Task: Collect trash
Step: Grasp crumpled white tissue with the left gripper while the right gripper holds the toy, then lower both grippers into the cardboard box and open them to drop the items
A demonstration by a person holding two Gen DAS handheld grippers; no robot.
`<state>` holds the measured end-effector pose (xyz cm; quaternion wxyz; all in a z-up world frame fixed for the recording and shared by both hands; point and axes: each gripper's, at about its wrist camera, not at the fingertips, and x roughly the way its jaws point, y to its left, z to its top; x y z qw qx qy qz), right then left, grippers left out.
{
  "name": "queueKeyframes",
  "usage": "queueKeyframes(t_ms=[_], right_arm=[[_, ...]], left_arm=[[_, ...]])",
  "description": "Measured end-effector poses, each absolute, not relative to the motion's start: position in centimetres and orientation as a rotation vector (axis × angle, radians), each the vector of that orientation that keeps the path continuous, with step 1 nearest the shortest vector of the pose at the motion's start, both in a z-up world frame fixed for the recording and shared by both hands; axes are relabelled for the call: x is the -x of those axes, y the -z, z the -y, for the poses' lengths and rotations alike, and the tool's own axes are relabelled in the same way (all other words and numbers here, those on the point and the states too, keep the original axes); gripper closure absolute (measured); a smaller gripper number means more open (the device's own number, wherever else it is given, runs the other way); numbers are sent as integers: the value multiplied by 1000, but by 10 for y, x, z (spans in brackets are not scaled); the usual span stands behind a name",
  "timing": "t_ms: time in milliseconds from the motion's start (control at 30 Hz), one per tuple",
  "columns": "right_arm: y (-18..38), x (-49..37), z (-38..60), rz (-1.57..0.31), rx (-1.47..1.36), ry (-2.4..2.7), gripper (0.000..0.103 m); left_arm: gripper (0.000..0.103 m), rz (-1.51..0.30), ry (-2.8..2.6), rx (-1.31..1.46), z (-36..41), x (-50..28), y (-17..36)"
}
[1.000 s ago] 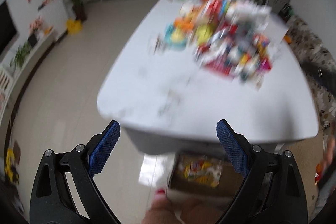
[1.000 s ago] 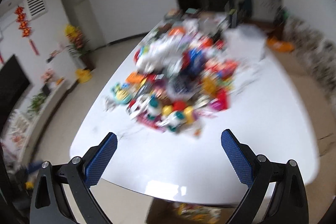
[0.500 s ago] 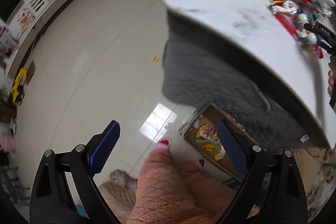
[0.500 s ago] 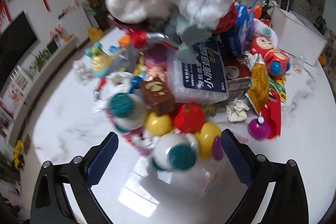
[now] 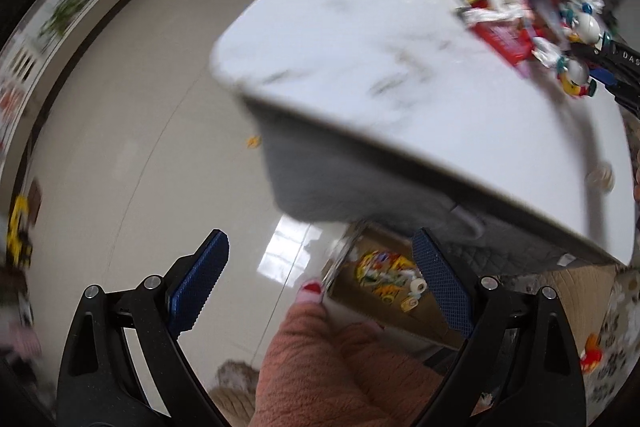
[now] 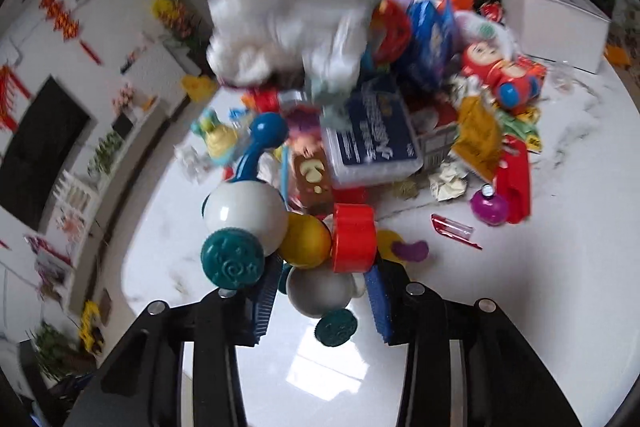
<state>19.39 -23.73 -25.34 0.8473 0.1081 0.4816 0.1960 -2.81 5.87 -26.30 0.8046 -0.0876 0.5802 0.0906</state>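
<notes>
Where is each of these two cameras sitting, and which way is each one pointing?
Left wrist: on the open left gripper, held beside the table, looking down at floor and a cardboard box; the person's pink-sleeved leg shows.
Right wrist: on the right gripper, low over the tabletop, facing the pile of toys and wrappers, fingers around a white ball toy.
Shared: the same table and pile; the left view also catches the right gripper's tip at its right edge.

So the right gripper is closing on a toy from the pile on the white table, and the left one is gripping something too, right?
Not quite. The left gripper is open and holds nothing, as the left wrist view shows. The rest stands: the right gripper is closing on a toy from the pile on the white table.
</notes>
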Motion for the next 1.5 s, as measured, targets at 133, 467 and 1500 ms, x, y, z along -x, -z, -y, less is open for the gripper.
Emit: queueKeyframes(t_ms=[133, 467, 1500], right_arm=[[237, -181, 247, -980, -266, -394, 63], [163, -111, 305, -807, -371, -300, 63], [257, 77, 350, -979, -547, -169, 63]], left_arm=[[12, -1228, -64, 132, -34, -6, 262], [12, -1200, 238, 110, 40, -65, 270], [86, -1037, 349, -29, 94, -96, 279]])
